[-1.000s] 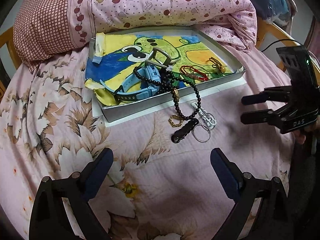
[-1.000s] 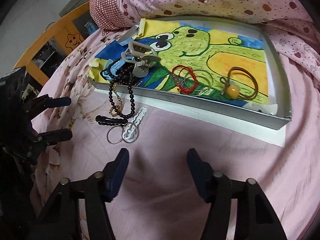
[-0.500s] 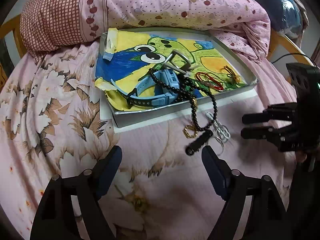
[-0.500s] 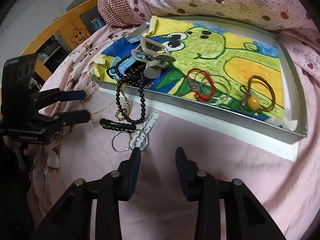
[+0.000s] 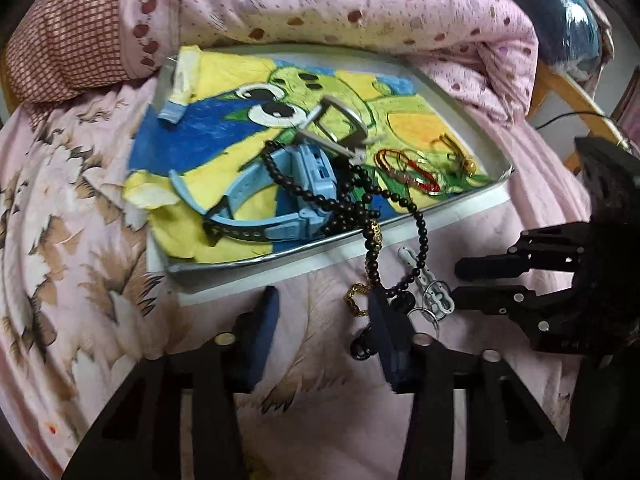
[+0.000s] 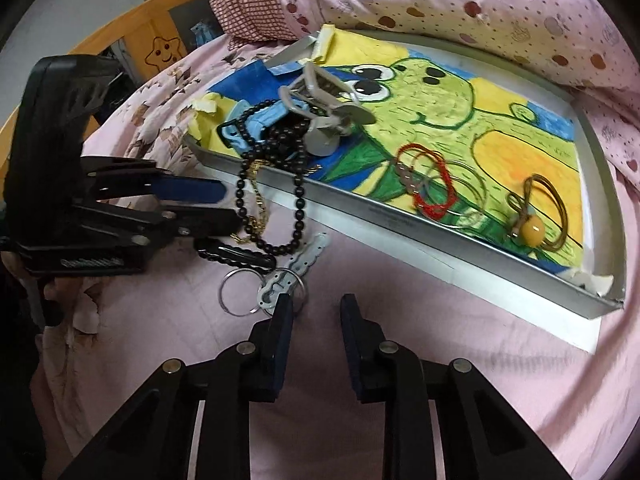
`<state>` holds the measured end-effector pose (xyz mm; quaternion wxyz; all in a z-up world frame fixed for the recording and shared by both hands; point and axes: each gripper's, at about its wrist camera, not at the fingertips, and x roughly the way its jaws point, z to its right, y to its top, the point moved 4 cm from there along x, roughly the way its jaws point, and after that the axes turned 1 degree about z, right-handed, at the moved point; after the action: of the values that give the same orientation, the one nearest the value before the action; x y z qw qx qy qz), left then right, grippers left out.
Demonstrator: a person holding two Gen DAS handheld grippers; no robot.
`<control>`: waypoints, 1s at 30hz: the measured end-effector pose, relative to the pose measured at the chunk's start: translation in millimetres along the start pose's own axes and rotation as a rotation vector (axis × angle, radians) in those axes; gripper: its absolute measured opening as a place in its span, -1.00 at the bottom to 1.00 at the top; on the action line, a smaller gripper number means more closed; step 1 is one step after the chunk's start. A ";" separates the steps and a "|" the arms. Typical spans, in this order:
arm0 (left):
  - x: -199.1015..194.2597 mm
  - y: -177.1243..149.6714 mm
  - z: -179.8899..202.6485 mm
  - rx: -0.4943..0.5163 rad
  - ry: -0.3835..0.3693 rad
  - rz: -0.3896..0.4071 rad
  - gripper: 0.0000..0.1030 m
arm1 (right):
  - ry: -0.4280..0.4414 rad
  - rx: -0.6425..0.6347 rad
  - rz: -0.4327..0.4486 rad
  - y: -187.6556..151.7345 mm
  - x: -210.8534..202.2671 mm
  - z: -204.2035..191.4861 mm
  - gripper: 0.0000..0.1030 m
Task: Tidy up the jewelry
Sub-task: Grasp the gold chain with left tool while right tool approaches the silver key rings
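Through the left wrist camera I see my left tongs [image 5: 322,316] low over the pink flowered bed [image 5: 80,280], just short of the near edge of the metal tray [image 5: 480,92]; their jaws stand apart with nothing between them, and the right-hand finger [image 5: 386,336] lies over the black clip [image 5: 362,346] and beside the gold chain [image 5: 358,300]. In the tray's near half a blue watch [image 5: 280,200] lies on the frog drawing [image 5: 360,92], with a grey hair claw [image 5: 340,128] behind it. The black bead necklace [image 5: 372,208] spills from the watch over the tray's near edge onto the bed. Red bangles [image 5: 404,170] and a brown hair tie [image 5: 458,156] sit toward the tray's right corner. My right tongs [image 5: 460,284] reach in from the right, jaws slightly parted and empty, tips next to the white keychain [image 5: 434,294]. Through the right wrist camera, the right tongs [image 6: 316,320] hover over the bed with a narrow gap between the fingers, gripping nothing; the left finger [image 6: 282,332] touches or covers the edge of the white keychain [image 6: 280,292] and its steel rings [image 6: 236,292]. The left tongs [image 6: 228,204] come in from the left, released, tips against the hanging bead necklace [image 6: 298,196] and gold chain [image 6: 258,208]; I cannot tell whether they touch. The black clip [image 6: 236,256] lies just under them.
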<state>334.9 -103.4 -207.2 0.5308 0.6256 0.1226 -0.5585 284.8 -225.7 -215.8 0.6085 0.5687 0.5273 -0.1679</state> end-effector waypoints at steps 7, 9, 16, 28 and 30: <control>9.8 -0.3 11.3 0.061 -0.008 -0.033 -0.40 | 0.002 -0.040 -0.018 -1.3 5.9 -9.4 -0.78; 11.4 -1.3 15.9 0.092 -0.007 -0.037 -0.40 | -0.007 -0.050 -0.033 -2.5 7.8 -10.2 -0.89; 19.6 2.0 17.7 0.113 0.005 -0.044 -0.64 | -0.065 -0.043 -0.039 -3.7 4.3 -4.1 -0.97; 20.4 -2.3 27.8 0.144 0.069 -0.080 -0.93 | -0.054 0.047 -0.001 -2.5 -11.0 15.8 -0.97; 17.1 -5.4 27.1 0.130 0.070 -0.086 -0.94 | 0.009 0.052 0.007 -0.7 -13.9 11.4 -0.97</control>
<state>321.4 -130.4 -219.1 0.4598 0.6723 0.1312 -0.5652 284.0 -241.4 -206.8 0.5917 0.5871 0.5233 -0.1768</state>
